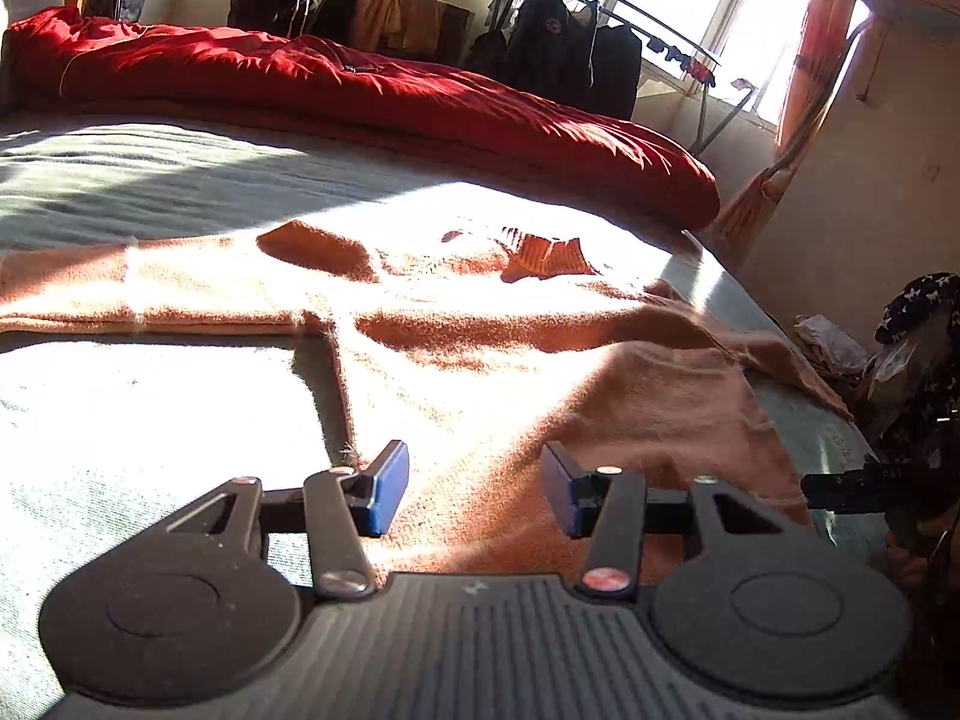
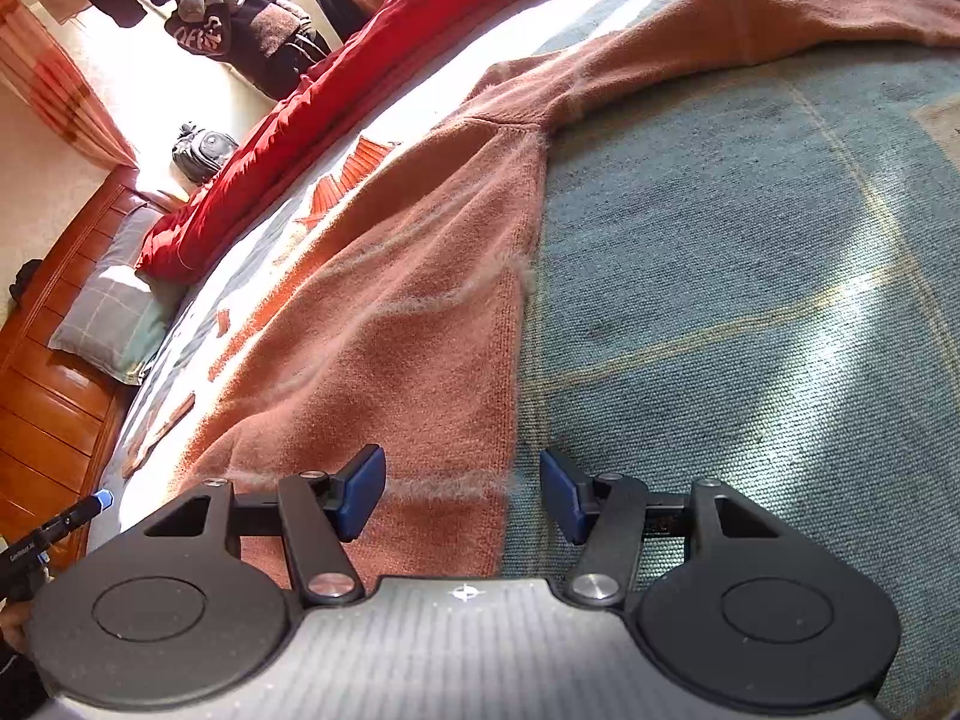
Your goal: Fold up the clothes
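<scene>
a bed with a pale blue-green cover fills both views, much of it washed out by strong sun. a red quilt is heaped along its far side, and a checked pillow is seen against a wooden headboard in the right wrist view.

an orange sweater is spread flat on the cover, near the bed's edge. its ribbed collar is turned toward the quilt. one sleeve is stretched out flat to the left in the left wrist view; in the right wrist view another sleeve is laid out toward the upper right. the side edge of the body is marked by loose pale fuzz.

behind the bed, dark clothes are hung on a rack by the bright windows, a backpack is set on the floor, and a person in a dark top is seen beyond the quilt.

the left gripper is held low over the hem part of the sweater; its jaws are released, with only flat cloth seen beneath the gap and nothing pinched. the right gripper is held over the sweater's side edge, one blue pad over the knit and the other over the bare cover; its jaws are likewise released and nothing is grasped.
</scene>
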The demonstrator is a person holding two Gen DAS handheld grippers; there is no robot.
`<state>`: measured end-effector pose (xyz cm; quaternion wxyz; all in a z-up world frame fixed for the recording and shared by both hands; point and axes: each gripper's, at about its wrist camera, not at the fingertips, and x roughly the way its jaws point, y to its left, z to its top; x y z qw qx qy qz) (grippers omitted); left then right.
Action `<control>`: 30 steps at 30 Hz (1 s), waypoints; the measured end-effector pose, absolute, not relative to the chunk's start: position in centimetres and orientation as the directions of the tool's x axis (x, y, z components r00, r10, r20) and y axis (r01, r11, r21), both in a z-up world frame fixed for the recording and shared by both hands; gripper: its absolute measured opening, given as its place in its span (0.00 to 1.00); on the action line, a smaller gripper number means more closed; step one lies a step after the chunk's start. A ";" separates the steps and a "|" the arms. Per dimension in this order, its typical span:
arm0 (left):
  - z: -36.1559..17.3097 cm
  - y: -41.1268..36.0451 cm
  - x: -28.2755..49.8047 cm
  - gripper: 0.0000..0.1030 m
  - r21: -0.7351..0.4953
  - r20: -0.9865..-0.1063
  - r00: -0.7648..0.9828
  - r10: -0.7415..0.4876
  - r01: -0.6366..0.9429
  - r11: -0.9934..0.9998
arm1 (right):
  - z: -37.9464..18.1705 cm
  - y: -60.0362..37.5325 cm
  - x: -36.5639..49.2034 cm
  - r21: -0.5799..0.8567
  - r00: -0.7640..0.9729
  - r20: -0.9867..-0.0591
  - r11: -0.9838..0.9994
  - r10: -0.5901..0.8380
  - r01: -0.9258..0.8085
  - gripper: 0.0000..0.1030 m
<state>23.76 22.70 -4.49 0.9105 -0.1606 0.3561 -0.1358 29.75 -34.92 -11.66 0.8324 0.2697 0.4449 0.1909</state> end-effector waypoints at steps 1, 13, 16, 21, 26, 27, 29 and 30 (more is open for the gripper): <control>-5.1 23.6 25.3 0.48 -0.430 -0.609 0.701 -0.372 0.102 0.897 | -11.6 -34.9 29.8 0.617 0.531 -0.639 0.783 0.556 -0.077 0.60; -12.2 27.2 37.0 0.49 -0.622 -0.606 0.656 -0.450 -0.038 0.782 | -9.2 -35.8 36.6 0.584 0.577 -0.631 0.807 0.519 -0.087 0.67; -13.0 27.2 38.2 0.51 -0.663 -0.577 0.660 -0.482 -0.034 0.748 | -9.4 -36.3 39.9 0.601 0.581 -0.621 0.795 0.525 -0.077 0.70; -13.3 26.7 39.5 0.51 -0.697 -0.544 0.657 -0.522 -0.008 0.717 | -11.2 -36.8 45.1 0.613 0.563 -0.640 0.789 0.523 -0.036 0.70; -13.1 26.3 39.6 0.33 -0.696 -0.540 0.664 -0.517 -0.006 0.718 | -12.1 -36.8 47.6 0.647 0.559 -0.610 0.760 0.562 -0.059 0.70; -13.0 26.3 39.7 0.20 -0.679 -0.550 0.674 -0.493 -0.018 0.734 | -12.0 -36.6 47.8 0.652 0.552 -0.602 0.754 0.578 -0.079 0.64; -12.8 26.3 39.8 0.08 -0.648 -0.567 0.693 -0.446 -0.040 0.761 | -12.0 -35.9 48.1 0.618 0.545 -0.624 0.781 0.560 -0.095 0.44; -12.5 26.4 39.9 0.07 -0.642 -0.562 0.704 -0.434 -0.040 0.765 | -12.0 -35.6 48.2 0.582 0.549 -0.646 0.808 0.530 -0.095 0.24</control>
